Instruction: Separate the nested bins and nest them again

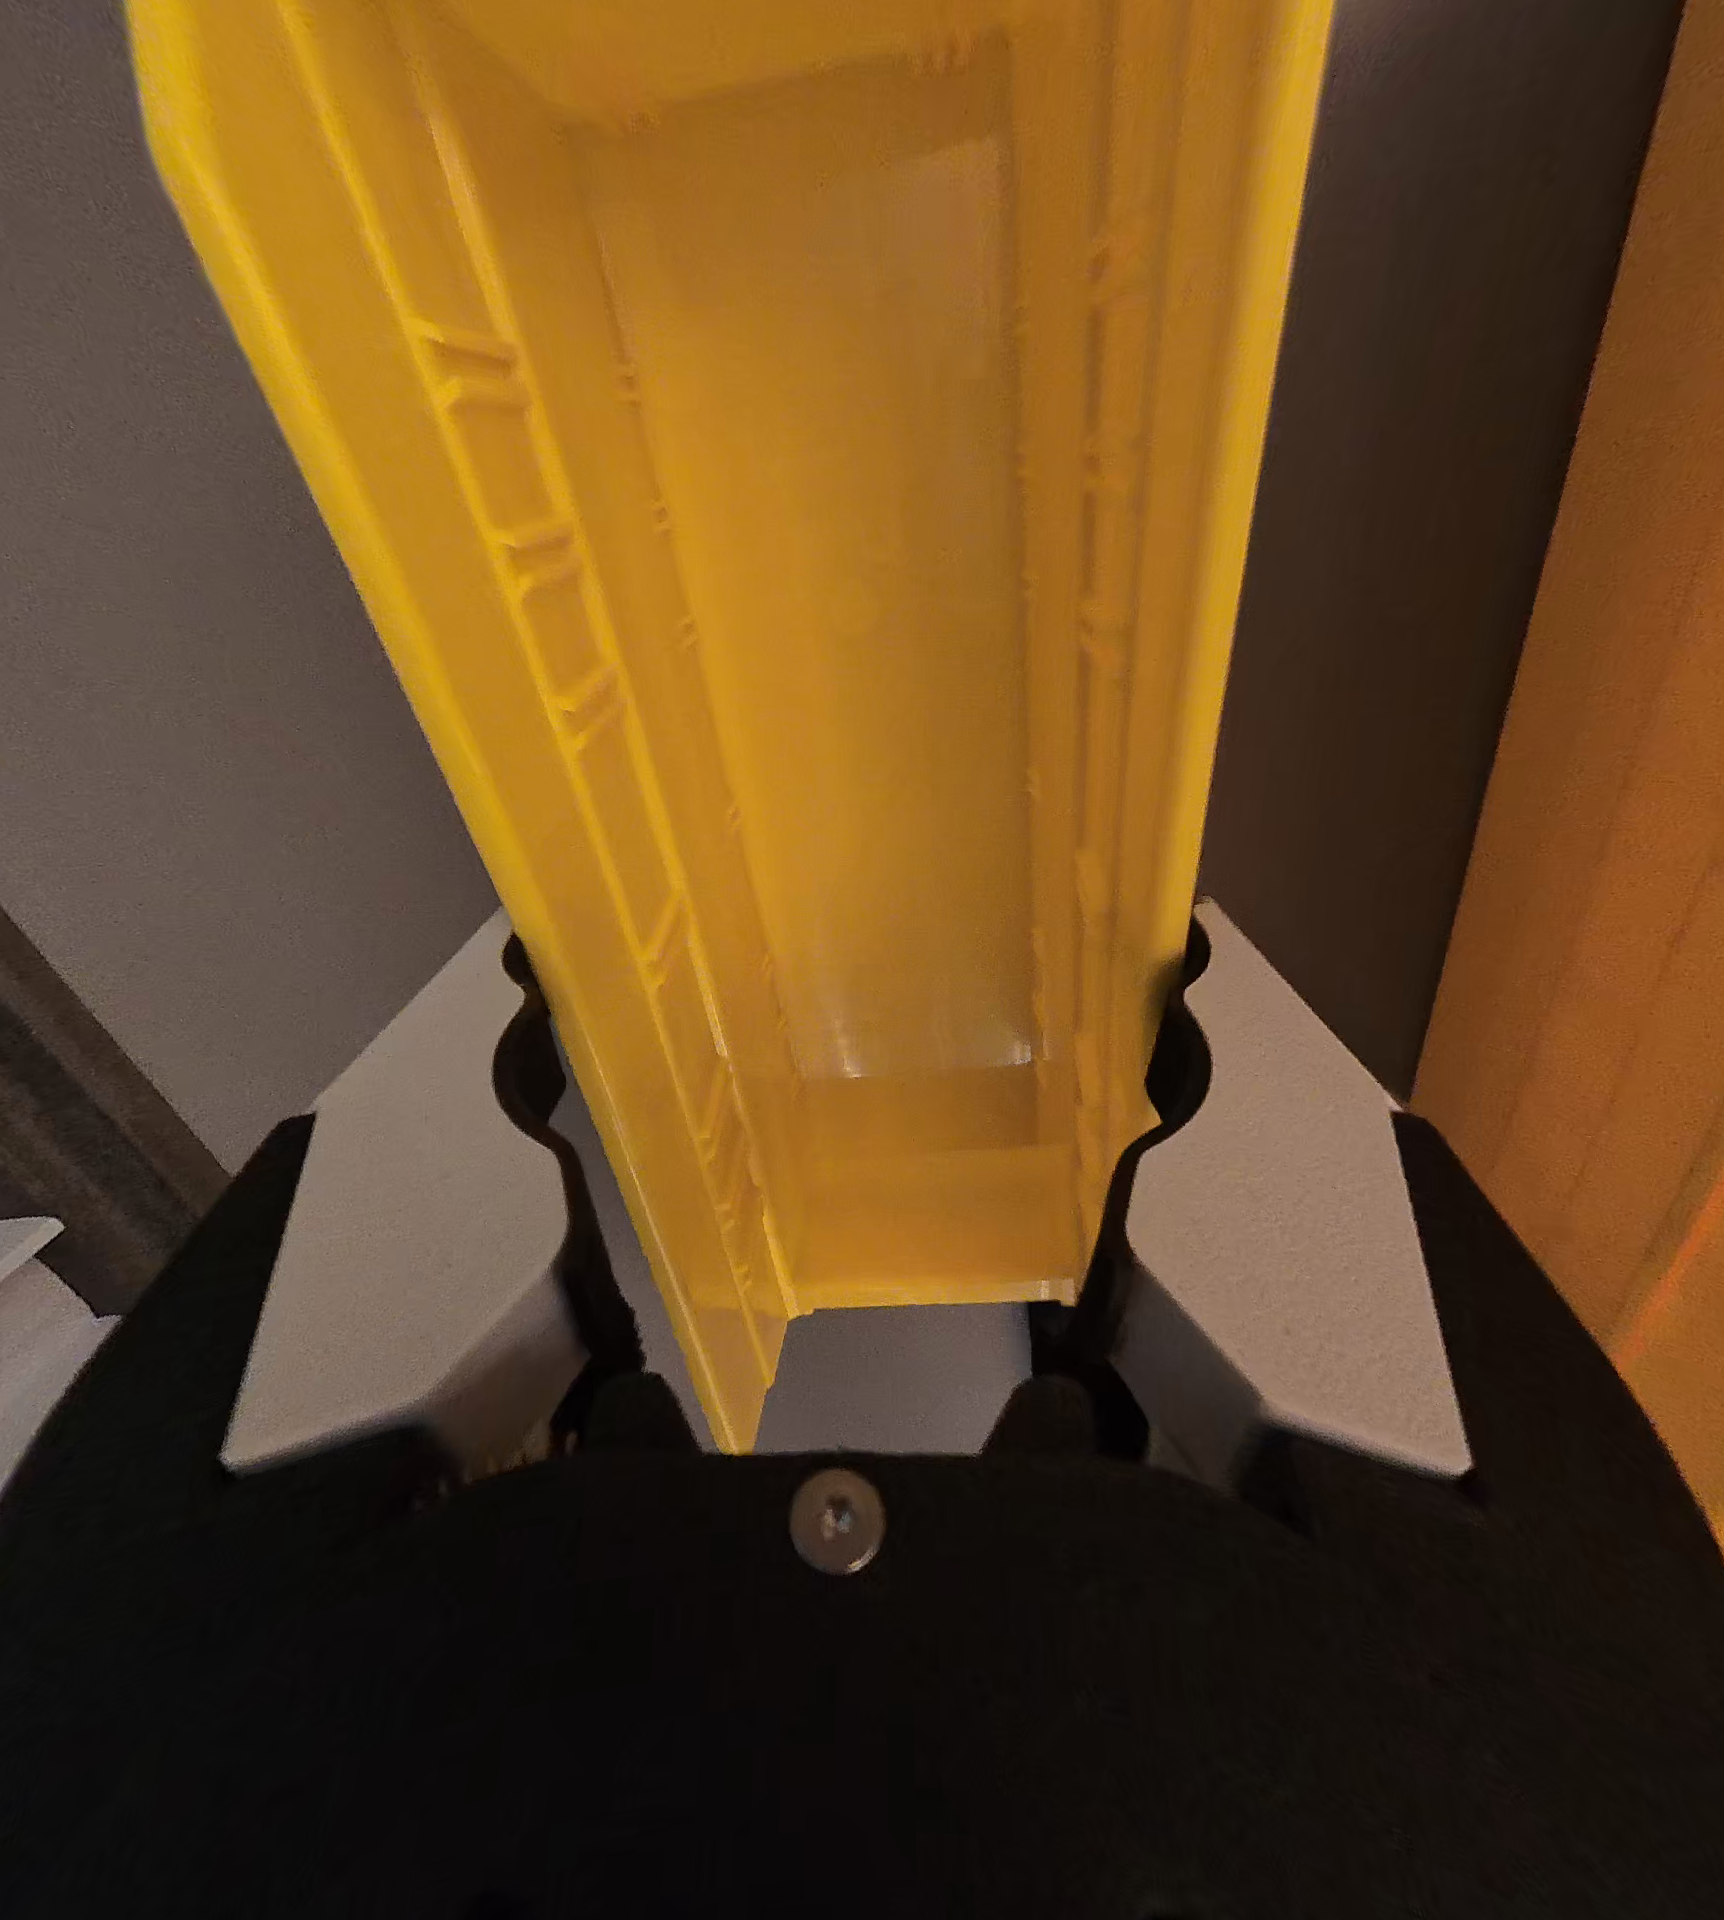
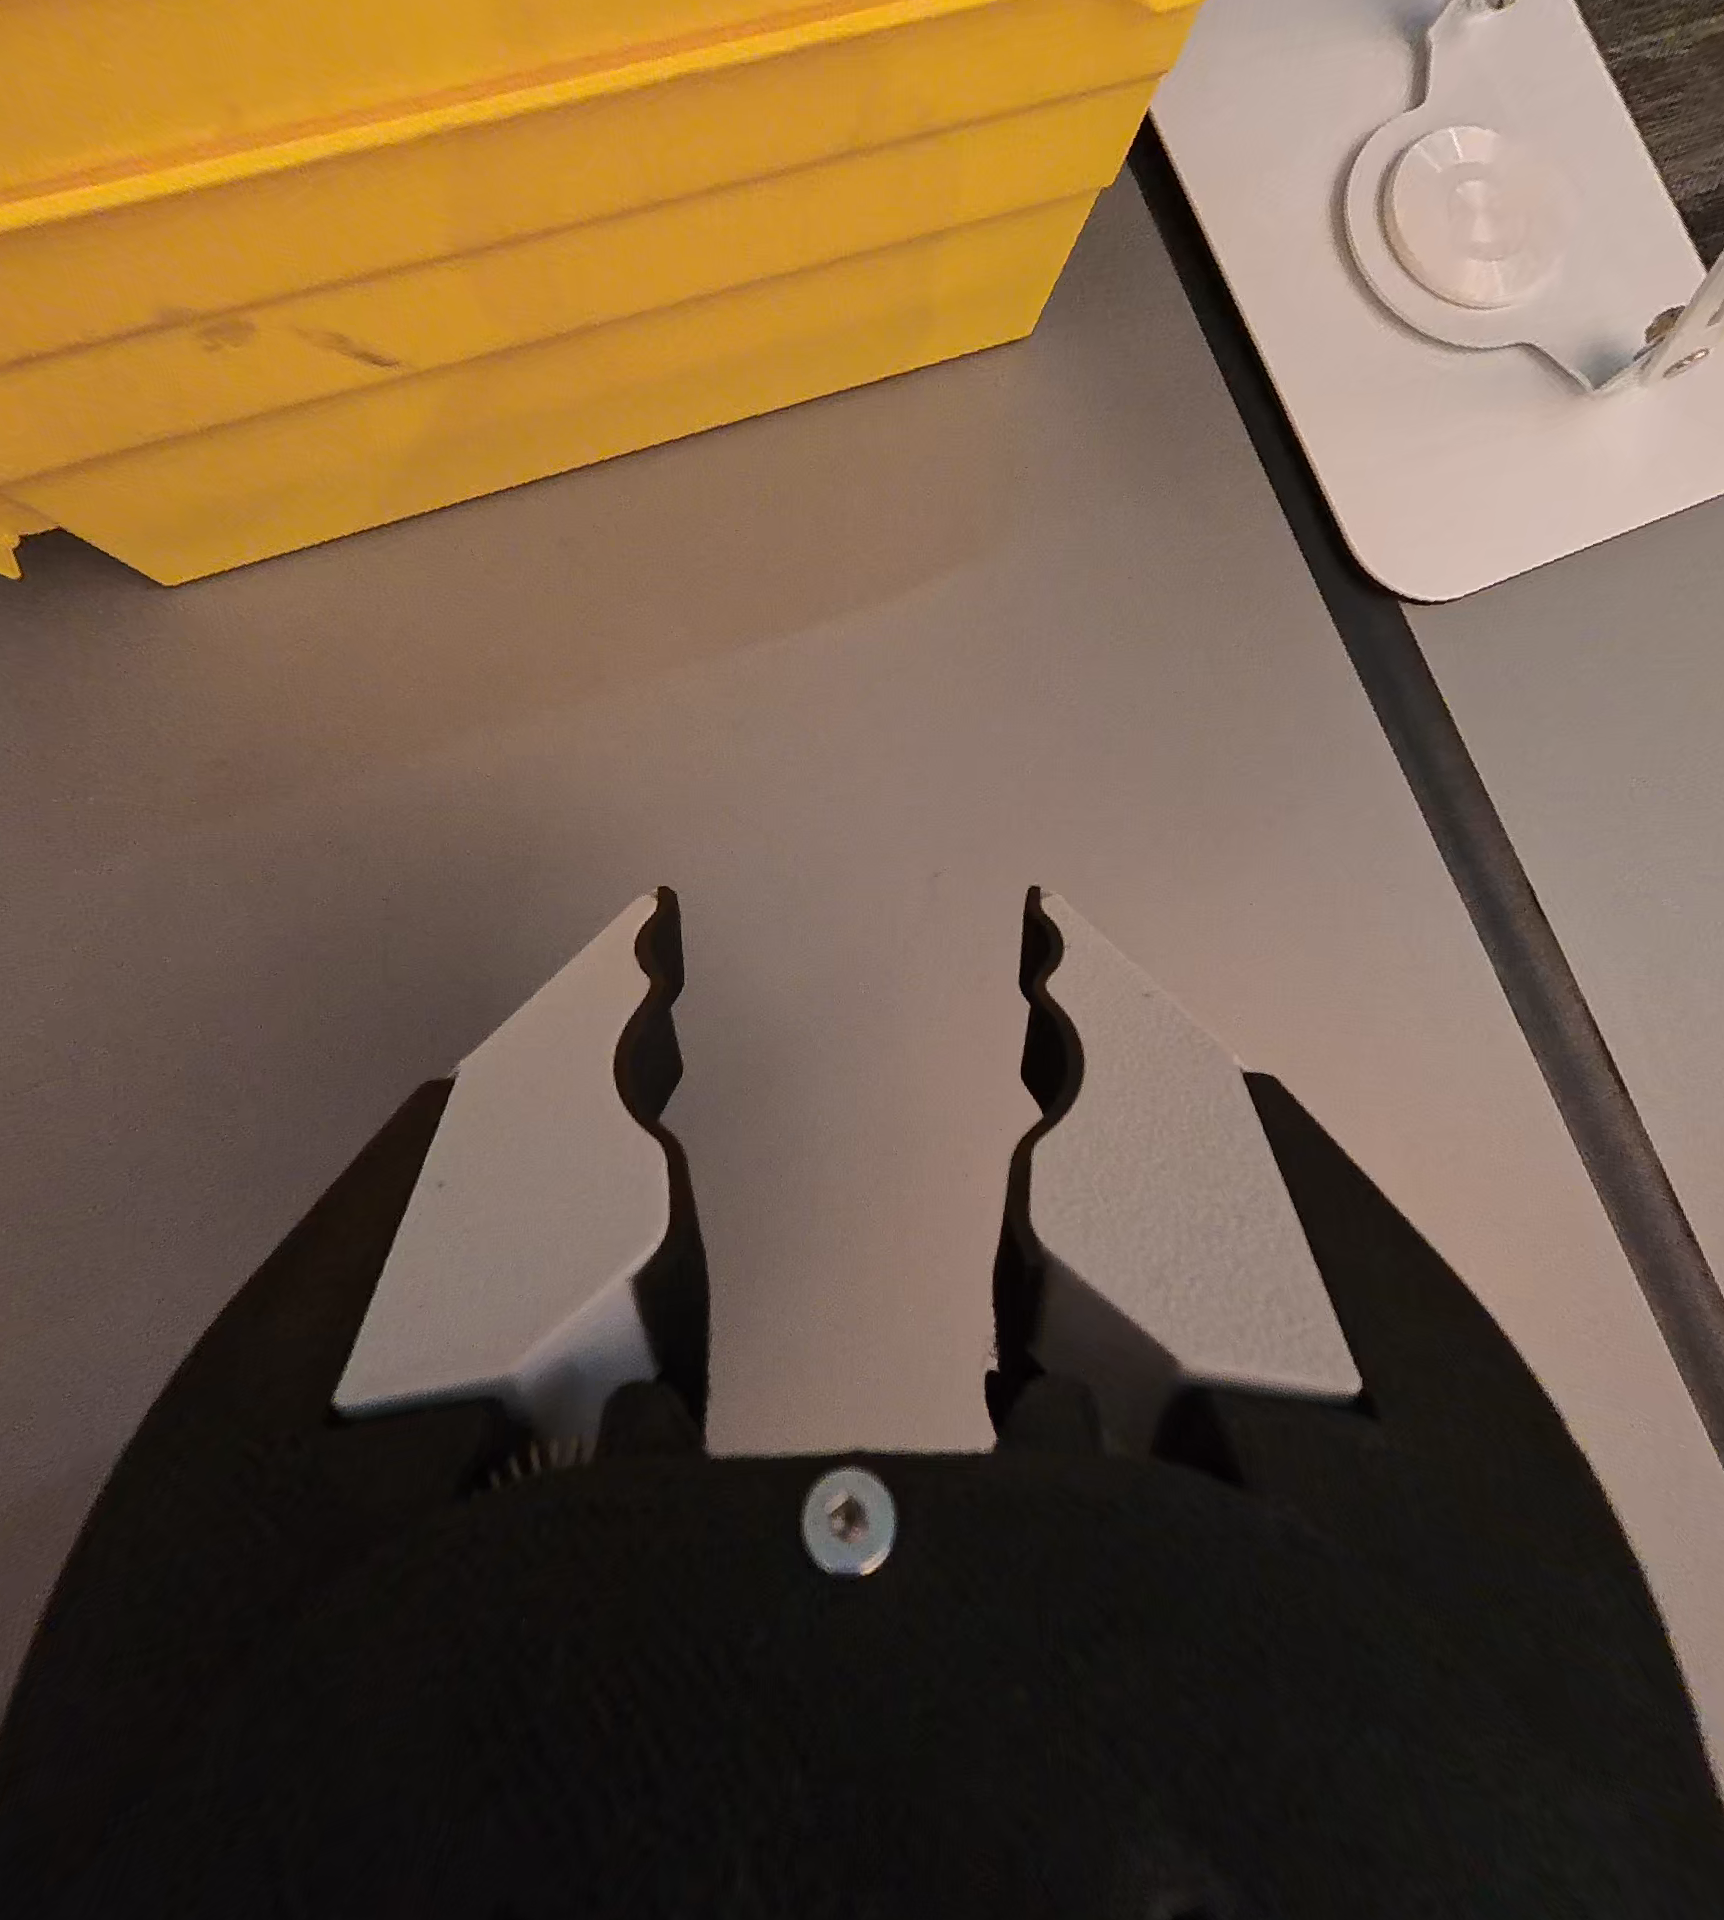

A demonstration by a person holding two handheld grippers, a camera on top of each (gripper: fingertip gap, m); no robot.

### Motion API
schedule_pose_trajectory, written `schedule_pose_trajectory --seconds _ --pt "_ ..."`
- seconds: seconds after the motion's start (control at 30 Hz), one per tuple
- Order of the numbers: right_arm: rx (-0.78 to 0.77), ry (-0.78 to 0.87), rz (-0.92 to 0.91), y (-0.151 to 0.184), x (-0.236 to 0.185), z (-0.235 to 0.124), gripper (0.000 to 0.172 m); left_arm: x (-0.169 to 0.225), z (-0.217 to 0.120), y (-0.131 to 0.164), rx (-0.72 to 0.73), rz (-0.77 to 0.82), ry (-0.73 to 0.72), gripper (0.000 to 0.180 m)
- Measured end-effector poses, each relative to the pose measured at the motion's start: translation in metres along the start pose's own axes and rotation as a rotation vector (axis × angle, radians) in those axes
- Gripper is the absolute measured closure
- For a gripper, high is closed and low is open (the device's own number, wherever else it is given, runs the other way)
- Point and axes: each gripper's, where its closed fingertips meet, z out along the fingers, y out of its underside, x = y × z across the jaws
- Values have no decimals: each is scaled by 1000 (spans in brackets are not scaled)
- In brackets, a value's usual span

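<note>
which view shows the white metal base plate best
The right wrist view: the white metal base plate lies flat at the upper right beside the grey table, its round fitting and rounded corner clear. The left wrist view shows none of it; the yellow bin clamped in the left gripper fills that frame.

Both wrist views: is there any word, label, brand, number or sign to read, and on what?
None can be read.
Yellow bin in the left gripper: moulded ribs only, no writing.
Yellow bins on the grey table: dark scuffs, not writing.
White base plate: blank.
</note>
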Motion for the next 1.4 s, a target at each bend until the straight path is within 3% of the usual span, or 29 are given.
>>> schedule_pose_trajectory --seconds 0.03,0.37,0.6,0.87,1.0,1.4 --pt "-1 -1 1 0 0 0 105 1 1 0 -4 -3 3 63" --pt "-2 -14 9 2 0 1 105 5 -2 3 14 -42 40 53" --pt "-9 -21 10 4 0 2 105 23 -79 -28 237 -99 150 62" --pt "-19 -32 7 6 -3 1 105 122 -150 -58 425 -44 231 66" --pt "-13 -38 0 4 -6 0 105 154 -139 -56 379 -17 224 48" --pt "-12 -48 12 7 -4 -1 105 172 -82 -44 181 -14 131 46"
